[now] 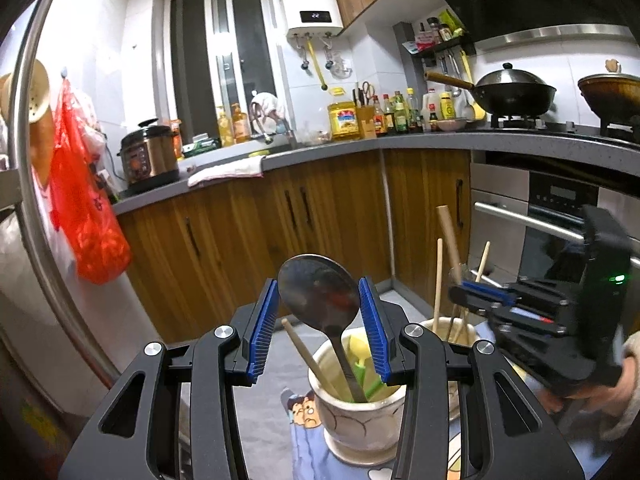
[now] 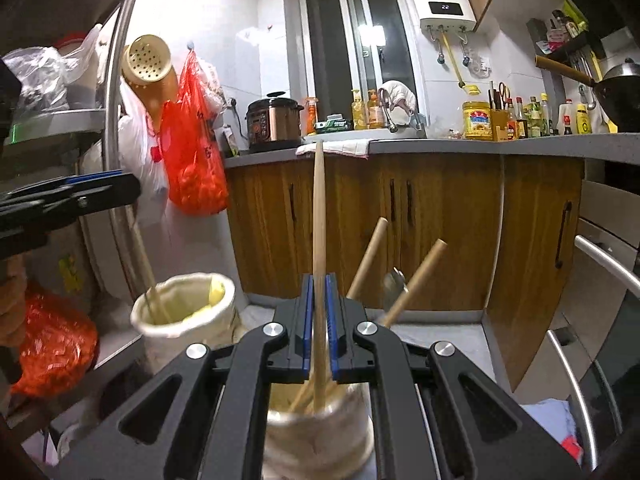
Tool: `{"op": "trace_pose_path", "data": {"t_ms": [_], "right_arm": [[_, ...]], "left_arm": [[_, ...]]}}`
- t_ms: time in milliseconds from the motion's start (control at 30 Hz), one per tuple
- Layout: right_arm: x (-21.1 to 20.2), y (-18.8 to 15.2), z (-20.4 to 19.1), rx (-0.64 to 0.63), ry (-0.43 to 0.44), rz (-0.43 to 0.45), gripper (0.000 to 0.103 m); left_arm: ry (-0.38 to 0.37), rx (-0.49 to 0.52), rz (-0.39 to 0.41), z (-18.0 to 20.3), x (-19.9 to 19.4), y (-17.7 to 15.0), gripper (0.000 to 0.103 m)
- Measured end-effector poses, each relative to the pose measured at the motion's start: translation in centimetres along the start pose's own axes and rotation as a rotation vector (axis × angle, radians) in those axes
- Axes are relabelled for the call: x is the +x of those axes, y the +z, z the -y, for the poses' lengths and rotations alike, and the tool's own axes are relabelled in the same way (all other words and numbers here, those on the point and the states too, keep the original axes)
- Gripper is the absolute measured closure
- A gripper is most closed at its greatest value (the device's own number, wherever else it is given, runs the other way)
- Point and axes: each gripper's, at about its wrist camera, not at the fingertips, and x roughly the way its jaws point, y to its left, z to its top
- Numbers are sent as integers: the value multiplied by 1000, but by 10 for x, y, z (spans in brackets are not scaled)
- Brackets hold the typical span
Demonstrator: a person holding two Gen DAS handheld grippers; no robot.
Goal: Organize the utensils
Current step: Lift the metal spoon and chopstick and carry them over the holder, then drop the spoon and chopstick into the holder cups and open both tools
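Note:
In the left wrist view my left gripper (image 1: 319, 296) is open, its blue pads on either side of the bowl of a metal spoon (image 1: 320, 292). The spoon stands in a white cup (image 1: 356, 412) with a wooden chopstick (image 1: 308, 356) and a yellow-green utensil. My right gripper (image 2: 319, 296) is shut on a long wooden chopstick (image 2: 319, 216) standing in a second cup (image 2: 320, 436), together with two more wooden sticks (image 2: 416, 280) and a metal utensil. It also shows at the right of the left view (image 1: 472, 292). The white cup shows at left in the right view (image 2: 184, 312).
The cups stand on a patterned cloth (image 1: 296, 432) on a low surface. Wooden cabinets (image 1: 280, 216) and a grey counter (image 1: 320, 152) stand ahead, an oven (image 1: 560, 216) to the right, a metal rack (image 2: 80, 128) and red bags (image 2: 192, 160) to the left.

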Motion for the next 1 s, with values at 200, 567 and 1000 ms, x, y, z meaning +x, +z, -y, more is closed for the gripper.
{"op": "trace_pose_path", "data": {"t_ms": [200,567,1000], "right_arm": [[1,-10,5,40,42,-69,97],[13,-16,-8,-13,78,-93,97],[19,-20,-1,14,68,-120,97]], "left_arm": [[11,34,-21,17,6,-11,60],[18,21,-55,19,22,-28,60],[39,1,-67,15,33,-32,59]]}}
